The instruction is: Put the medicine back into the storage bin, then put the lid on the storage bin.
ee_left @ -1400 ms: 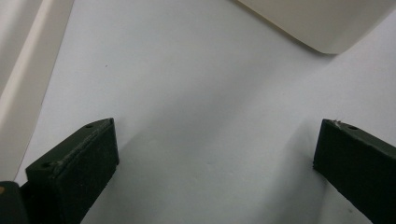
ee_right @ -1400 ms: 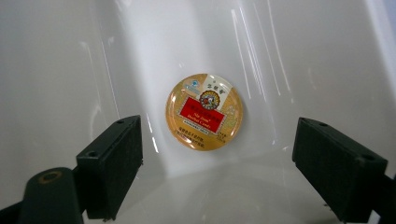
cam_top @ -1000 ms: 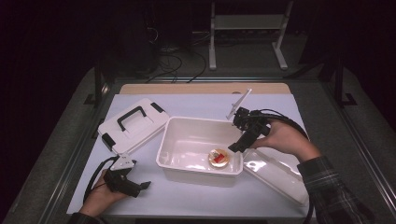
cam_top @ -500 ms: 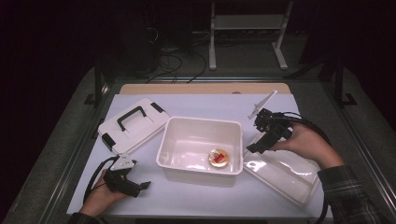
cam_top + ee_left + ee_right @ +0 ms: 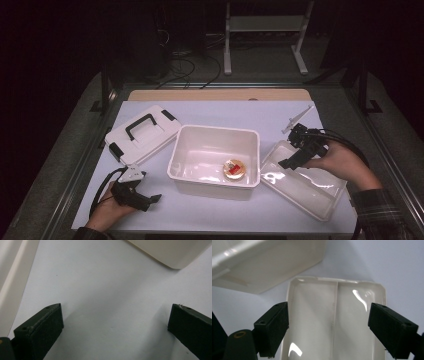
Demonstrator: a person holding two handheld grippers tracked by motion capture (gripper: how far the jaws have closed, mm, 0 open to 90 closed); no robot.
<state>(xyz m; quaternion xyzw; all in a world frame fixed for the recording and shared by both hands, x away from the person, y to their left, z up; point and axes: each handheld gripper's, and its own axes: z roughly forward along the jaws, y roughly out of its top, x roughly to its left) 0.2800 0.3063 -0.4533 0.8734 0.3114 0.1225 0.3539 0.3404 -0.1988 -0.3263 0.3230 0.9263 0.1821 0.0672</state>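
Observation:
A white open bin point(image 5: 197, 150) stands mid-table with a small round red-and-orange item point(image 5: 234, 169) on its floor. Its lid point(image 5: 142, 132), with a black handle, lies to the left. A shallow white tray point(image 5: 305, 187) lies to the right of the bin. My right gripper point(image 5: 289, 161) hovers over the tray's near-left end, open, with nothing between its fingers. In the right gripper view my right gripper point(image 5: 329, 315) straddles the tray point(image 5: 334, 320), beside the bin's wall point(image 5: 269, 265). My left gripper point(image 5: 150, 202) rests open on the table at the front left. In the left gripper view my left gripper point(image 5: 115, 315) frames bare table.
A pale sheet point(image 5: 215, 112) covers the table, with a wooden strip point(image 5: 220, 95) at its far edge. The bin's corner point(image 5: 170, 252) and the lid's edge point(image 5: 10, 277) border the left gripper's spot. Dark floor, cables and a white stand point(image 5: 262, 30) lie beyond the table.
My right gripper has moved rightwards and slightly down, from above the bin's right side to above the shallow tray, still open. The left gripper has stayed put.

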